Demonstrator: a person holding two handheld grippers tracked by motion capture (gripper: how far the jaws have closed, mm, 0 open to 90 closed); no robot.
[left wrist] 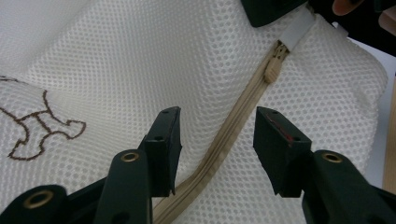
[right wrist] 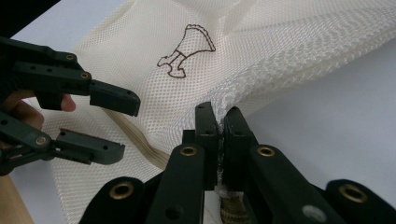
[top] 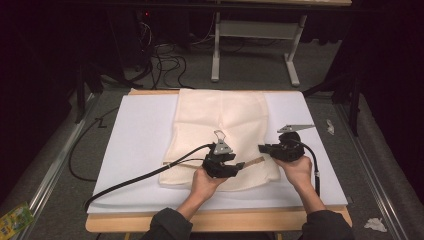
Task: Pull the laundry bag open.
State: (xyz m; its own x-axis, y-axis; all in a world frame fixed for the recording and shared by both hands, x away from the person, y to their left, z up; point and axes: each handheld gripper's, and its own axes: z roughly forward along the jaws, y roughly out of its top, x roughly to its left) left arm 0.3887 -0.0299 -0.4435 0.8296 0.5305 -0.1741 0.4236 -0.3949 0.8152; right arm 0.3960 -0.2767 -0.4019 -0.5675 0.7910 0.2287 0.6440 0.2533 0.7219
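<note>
cream mesh fabric, a zippered laundry bag (top: 220,135), lies spread flat over the white board (top: 135,145) that covers the wooden desk (top: 110,222), its near edge toward the person. a beige zipper (left wrist: 233,126) runs along that near part, and a small brown outline drawing (right wrist: 184,51) is stitched into the netting.

the left hand-held gripper (top: 239,167) sits low over the near edge of the bag, held in the left hand (top: 205,182). in the left gripper view its two black jaws stand apart, one on each side of the zipper line, with the mesh and zipper between them and no pad pressing on either. the beige zipper pull (left wrist: 272,70) lies farther along, near a white tab at the bag's corner.

the right hand-held gripper (top: 264,148) is at the bag's near right corner, held in the right hand (top: 297,167). in the right gripper view its jaws are together, pinching a fold of the mesh at the edge, lifted slightly off the board.

a black cable (top: 140,177) trails from the left hand-held gripper across the board.
</note>
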